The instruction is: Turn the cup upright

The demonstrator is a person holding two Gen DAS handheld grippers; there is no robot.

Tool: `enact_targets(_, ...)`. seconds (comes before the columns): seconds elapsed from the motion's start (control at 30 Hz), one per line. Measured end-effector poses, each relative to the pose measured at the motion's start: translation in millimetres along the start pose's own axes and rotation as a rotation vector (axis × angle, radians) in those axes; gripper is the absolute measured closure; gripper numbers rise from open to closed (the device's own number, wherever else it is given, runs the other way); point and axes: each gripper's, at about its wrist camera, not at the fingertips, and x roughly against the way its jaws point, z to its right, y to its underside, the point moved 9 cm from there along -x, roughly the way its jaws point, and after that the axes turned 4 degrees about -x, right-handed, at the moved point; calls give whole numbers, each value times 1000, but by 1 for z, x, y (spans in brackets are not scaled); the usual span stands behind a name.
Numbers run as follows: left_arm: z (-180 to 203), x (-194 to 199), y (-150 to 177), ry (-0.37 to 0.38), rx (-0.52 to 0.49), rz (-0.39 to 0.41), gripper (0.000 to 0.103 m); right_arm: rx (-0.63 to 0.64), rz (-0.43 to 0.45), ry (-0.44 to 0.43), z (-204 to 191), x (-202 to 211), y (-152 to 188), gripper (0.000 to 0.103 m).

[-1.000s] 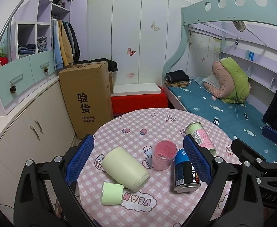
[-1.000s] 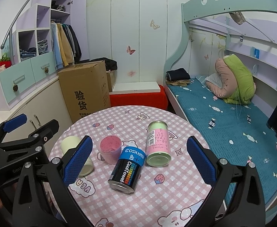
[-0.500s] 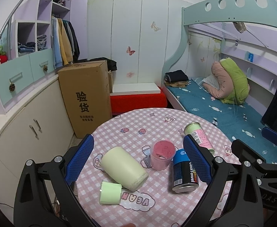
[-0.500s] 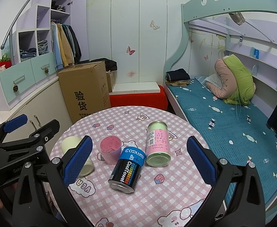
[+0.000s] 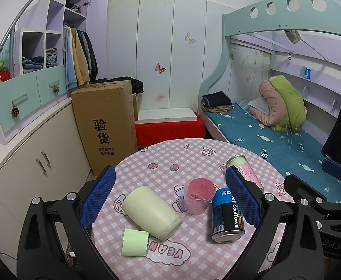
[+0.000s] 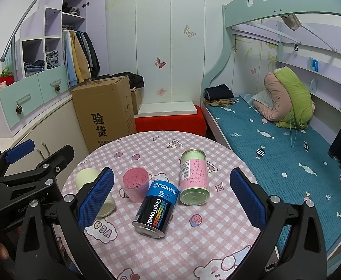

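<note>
A pale green cup (image 5: 152, 212) lies on its side on the round pink checked table (image 5: 170, 156), mouth towards me; in the right wrist view (image 6: 86, 180) it is partly hidden behind a finger. My left gripper (image 5: 170, 199) is open and empty, hovering above the table with the cup between its fingers' line of sight. My right gripper (image 6: 170, 197) is open and empty above the table's near side. The left gripper's body shows at the left of the right wrist view (image 6: 30, 175).
A pink cup (image 5: 199, 195) stands upright at the middle. A blue and black can (image 5: 227, 212) and a pink and green can (image 6: 193, 178) stand beside it. A small light green block (image 5: 134, 241) lies near the cup. Cardboard box (image 5: 105, 126), cabinets and bed surround the table.
The left wrist view has shifted slightly, with the table objects sitting a little lower and nearer. The right gripper and the objects have not visibly moved.
</note>
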Motion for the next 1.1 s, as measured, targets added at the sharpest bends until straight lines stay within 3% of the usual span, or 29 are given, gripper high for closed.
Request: enact_targets(1.1, 1, -5, 4, -2, 2, -16, 8, -1, 0, 1, -1, -1, 1, 7)
